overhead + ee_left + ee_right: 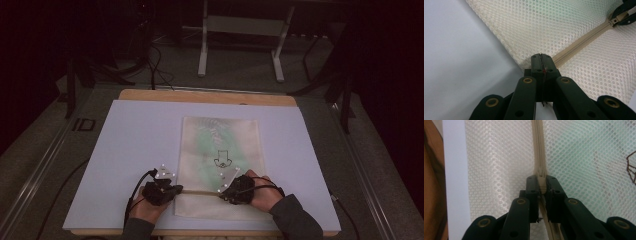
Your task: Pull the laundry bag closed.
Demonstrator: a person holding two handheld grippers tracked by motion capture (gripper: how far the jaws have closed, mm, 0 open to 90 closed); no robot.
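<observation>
A cream mesh zipper pouch [220, 145] with a green sheet and a dark drawing inside lies flat on the white board [135, 135]. Its beige zipper [200, 192] runs across the near end. My left gripper [175, 190] is shut on the pouch's left edge, where the zipper [584, 40] ends; in the left gripper view the jaws [541, 57] meet on the mesh [549, 25]. My right gripper [225, 192] is shut on the zipper pull [541, 178], the zipper tape [537, 145] running straight ahead of it. The left gripper view has that pull [617, 18] at top right.
The white board lies on a wooden table whose edge [210, 96] shows at the far side and beside the board [454, 182] as a brown strip [432, 182]. Cables trail off both grippers. A metal stand [240, 45] is on the floor beyond the table.
</observation>
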